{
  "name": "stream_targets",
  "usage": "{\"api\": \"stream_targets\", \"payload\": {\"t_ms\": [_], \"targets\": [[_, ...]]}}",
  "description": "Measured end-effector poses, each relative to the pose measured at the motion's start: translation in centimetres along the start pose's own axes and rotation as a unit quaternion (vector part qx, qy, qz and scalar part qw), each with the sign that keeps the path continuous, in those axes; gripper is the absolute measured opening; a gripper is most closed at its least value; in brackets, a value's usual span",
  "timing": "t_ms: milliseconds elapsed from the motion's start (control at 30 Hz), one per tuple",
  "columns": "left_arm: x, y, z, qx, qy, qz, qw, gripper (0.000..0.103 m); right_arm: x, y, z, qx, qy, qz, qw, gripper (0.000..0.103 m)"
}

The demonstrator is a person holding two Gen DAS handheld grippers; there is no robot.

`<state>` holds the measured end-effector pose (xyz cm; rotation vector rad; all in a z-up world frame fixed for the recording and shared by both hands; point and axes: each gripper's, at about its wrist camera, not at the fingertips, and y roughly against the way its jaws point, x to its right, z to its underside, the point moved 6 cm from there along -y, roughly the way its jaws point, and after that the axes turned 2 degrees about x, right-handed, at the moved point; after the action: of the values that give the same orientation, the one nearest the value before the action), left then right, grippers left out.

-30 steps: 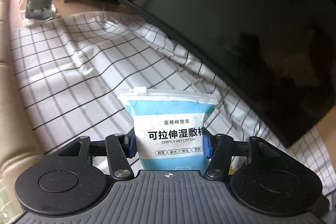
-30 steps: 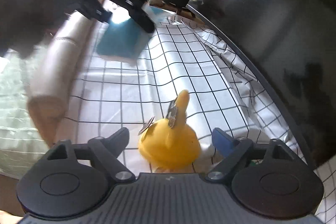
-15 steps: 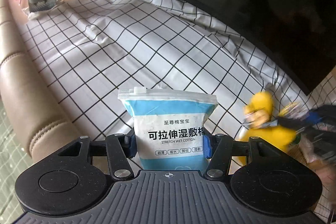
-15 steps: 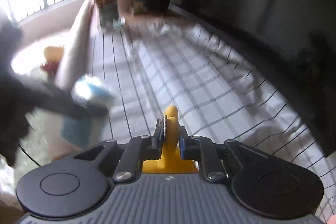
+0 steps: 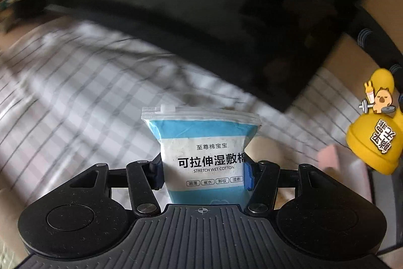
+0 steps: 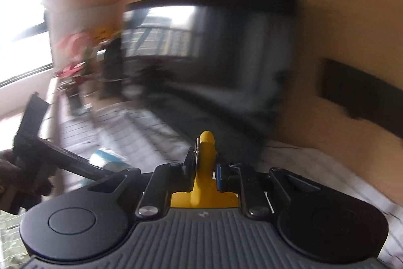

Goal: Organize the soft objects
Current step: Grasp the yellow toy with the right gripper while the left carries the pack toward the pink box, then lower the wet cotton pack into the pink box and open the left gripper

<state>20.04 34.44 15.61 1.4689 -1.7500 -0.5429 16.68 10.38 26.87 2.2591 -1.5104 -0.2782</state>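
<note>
My left gripper (image 5: 202, 172) is shut on a blue and white pack of wet cotton pads (image 5: 201, 150), held upright above the checked cloth (image 5: 75, 97). My right gripper (image 6: 205, 169) is shut on the narrow neck of a yellow soft toy (image 6: 205, 183) and holds it in the air. The same toy (image 5: 375, 127), with a cartoon sticker, shows at the right edge of the left wrist view. The cotton pack (image 6: 105, 158) and the left gripper's body (image 6: 58, 155) show blurred at the lower left of the right wrist view.
A large dark TV screen (image 5: 201, 17) stands behind the cloth along the beige wall. A potted red plant (image 6: 73, 72) and a dark jar (image 6: 112, 67) stand at the far end. A pink object (image 5: 330, 155) lies below the toy. Both views are motion-blurred.
My right gripper closed on the yellow toy and lifted it off the cloth. Both grippers have swung to the right, the left still carrying the cotton pack.
</note>
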Motion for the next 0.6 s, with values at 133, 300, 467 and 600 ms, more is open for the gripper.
{"api": "stream_targets", "payload": {"t_ms": [133,300,467,600], "targets": [[8.1,-2.5,-0.2,-0.019,-0.047,0.044,0.9978,0.061,7.1,3.8,2.6,0.013,-0.031,0.076,0.997,0.015],[19.5,-6.6,2.5,-0.06,-0.093,0.12,0.9866,0.061,14.6,7.9,5.8,0.033,-0.072,0.163,0.983,0.015],[31.2,-11.5,9.0,-0.121,-0.151,0.201,0.9603,0.061,20.7,10.5,9.7,0.041,-0.114,0.224,0.967,0.015],[36.9,-15.6,12.8,-0.13,-0.138,0.244,0.951,0.061,24.0,10.4,12.0,0.035,-0.154,0.251,0.955,0.015]]}}
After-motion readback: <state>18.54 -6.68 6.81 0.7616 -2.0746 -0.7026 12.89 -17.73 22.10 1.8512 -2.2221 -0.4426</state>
